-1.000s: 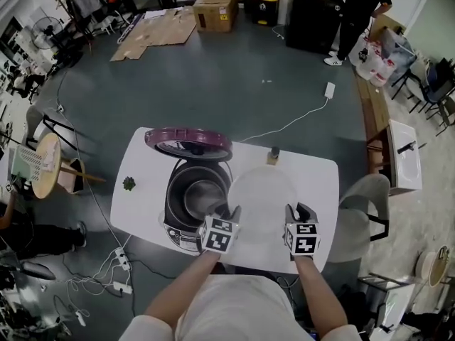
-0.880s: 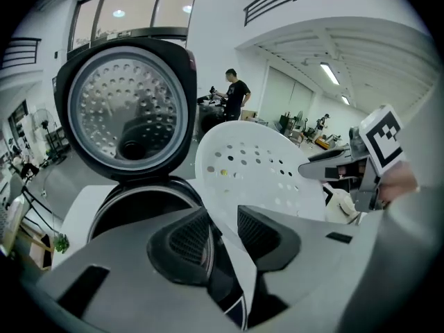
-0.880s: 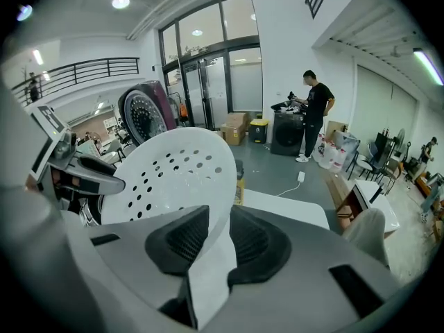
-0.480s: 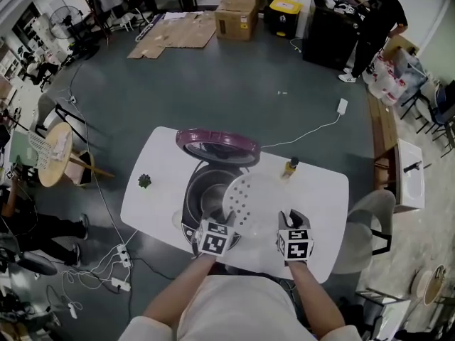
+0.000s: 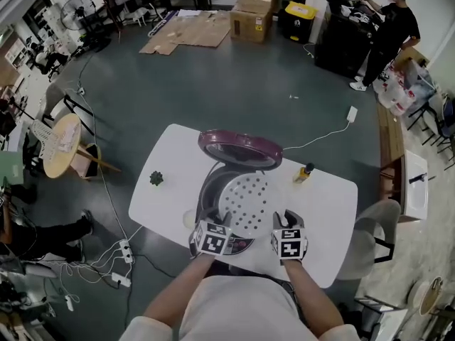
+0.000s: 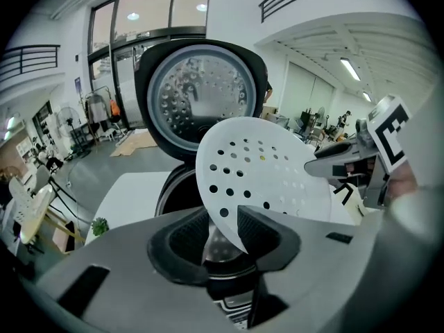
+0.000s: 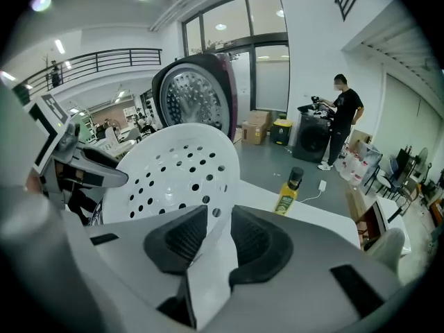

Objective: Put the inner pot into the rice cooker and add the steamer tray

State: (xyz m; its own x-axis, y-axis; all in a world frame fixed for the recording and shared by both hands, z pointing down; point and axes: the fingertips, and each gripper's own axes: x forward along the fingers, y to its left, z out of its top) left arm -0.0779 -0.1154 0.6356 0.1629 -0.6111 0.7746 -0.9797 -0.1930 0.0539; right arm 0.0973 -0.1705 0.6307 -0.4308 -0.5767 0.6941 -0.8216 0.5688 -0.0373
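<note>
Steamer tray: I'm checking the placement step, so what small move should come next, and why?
Probably level the steamer tray and lower it into the rice cooker: it hangs tilted over the open cooker, with the inner pot already inside.

The raised lid (image 5: 239, 148) of the rice cooker (image 5: 204, 199) walls off its far side, and the steamer tray (image 5: 244, 203) covers the opening. To the right the desk (image 5: 334, 212) lies bare up to a bottle (image 5: 305, 172). A small plant (image 5: 156, 179) stands left.
</note>
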